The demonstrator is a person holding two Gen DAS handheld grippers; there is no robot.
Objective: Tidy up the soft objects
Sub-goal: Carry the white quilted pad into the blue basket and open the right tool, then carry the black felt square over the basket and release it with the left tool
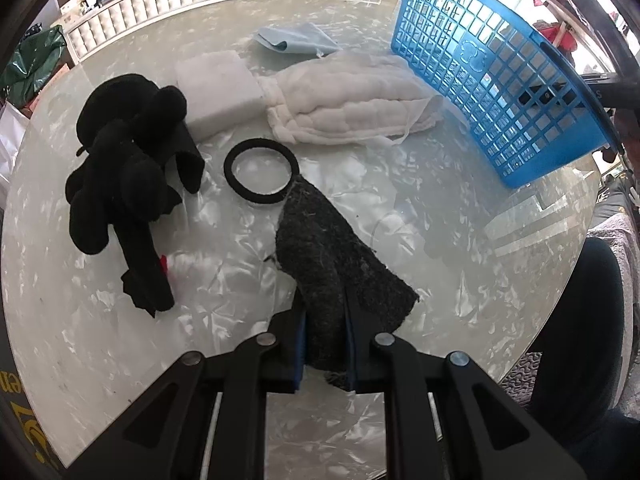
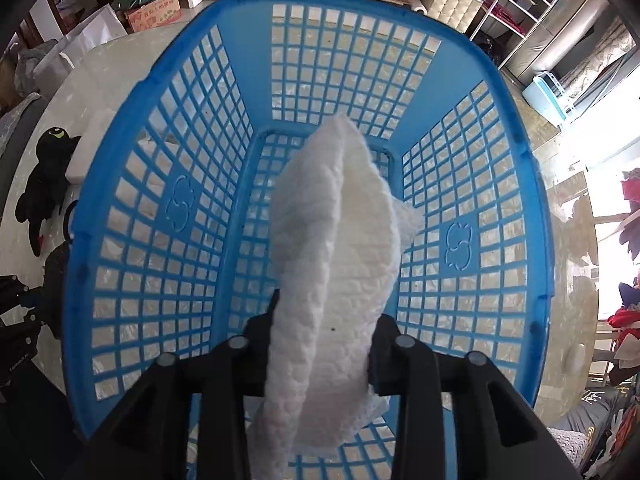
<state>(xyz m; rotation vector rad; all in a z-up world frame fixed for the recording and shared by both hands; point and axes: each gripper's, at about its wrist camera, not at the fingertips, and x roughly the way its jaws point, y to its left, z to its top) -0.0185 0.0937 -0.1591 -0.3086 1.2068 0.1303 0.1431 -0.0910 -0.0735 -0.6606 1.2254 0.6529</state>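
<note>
My left gripper [image 1: 325, 336] is shut on a dark grey felt piece [image 1: 332, 252] and holds it just above the marble table [image 1: 440, 256]. A black plush toy [image 1: 128, 168], a black ring [image 1: 261, 170], a white foam block [image 1: 218, 90], a white quilted cloth [image 1: 348, 100] and a light blue cloth [image 1: 296, 38] lie on the table. The blue basket [image 1: 500, 80] stands at the right. My right gripper [image 2: 326, 332] is shut on a white waffle cloth [image 2: 336, 260] and holds it over the blue basket [image 2: 120, 240], whose inside is bare.
A white tufted cabinet [image 1: 160, 4] stands beyond the table's far edge. The table's round edge runs close at right [image 1: 560, 280]. In the right wrist view the black plush [image 2: 44, 184] lies left of the basket, and shelves [image 2: 516, 4] stand behind.
</note>
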